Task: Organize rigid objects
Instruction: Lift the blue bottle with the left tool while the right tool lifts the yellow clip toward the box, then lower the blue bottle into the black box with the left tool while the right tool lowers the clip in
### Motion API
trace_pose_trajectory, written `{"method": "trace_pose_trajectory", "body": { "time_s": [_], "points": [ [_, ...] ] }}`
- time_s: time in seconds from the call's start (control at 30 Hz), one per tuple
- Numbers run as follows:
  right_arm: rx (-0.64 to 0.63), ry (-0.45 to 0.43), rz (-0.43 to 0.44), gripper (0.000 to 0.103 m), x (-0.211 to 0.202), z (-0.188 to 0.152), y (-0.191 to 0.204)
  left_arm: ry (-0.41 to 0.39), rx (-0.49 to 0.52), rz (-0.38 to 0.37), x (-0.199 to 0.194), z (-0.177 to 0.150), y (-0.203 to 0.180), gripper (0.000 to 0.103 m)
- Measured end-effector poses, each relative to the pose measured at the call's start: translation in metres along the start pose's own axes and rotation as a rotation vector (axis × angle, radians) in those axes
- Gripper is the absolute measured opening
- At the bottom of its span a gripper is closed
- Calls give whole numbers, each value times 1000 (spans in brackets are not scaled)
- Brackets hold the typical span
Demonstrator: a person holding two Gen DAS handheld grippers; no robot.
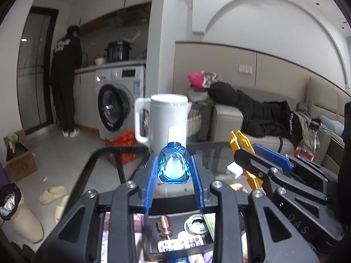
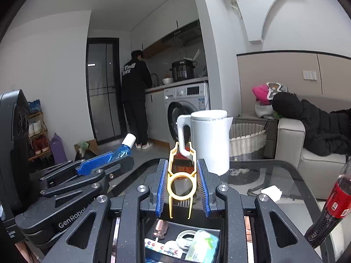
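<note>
left gripper point(image 1: 174, 171) gripping blue bottle point(image 1: 174, 164) (tilted down slightly)

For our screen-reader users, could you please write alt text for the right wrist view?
The right gripper holds a yellow plastic tool above a glass table, facing a white kettle. The left gripper holds a blue bottle alongside.
</note>
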State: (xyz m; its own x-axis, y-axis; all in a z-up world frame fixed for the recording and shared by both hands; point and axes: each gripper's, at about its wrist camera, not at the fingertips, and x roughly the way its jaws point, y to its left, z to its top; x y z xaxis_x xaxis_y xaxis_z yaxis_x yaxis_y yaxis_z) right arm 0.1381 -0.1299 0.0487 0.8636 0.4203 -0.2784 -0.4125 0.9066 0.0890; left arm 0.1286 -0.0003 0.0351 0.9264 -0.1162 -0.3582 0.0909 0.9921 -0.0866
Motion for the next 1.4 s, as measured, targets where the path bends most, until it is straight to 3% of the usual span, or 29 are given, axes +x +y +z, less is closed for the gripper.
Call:
{"method": "trace_pose_trajectory", "body": {
  "time_s": [0.3, 0.57, 0.77, 1.4],
  "points": [
    [95, 357, 30, 26, 61, -31, -22, 381, -49, -17, 67, -21, 3, 29],
    [176, 515, 38, 26, 91, -59, -38, 527, -10, -16, 86, -42, -5, 29],
    [180, 545, 29, 26, 93, -70, -40, 573, 5, -18, 91, -51, -5, 29],
    [217, 620, 35, 26, 98, -78, -41, 602, 8, -3, 98, -55, -1, 30]
  ]
}}
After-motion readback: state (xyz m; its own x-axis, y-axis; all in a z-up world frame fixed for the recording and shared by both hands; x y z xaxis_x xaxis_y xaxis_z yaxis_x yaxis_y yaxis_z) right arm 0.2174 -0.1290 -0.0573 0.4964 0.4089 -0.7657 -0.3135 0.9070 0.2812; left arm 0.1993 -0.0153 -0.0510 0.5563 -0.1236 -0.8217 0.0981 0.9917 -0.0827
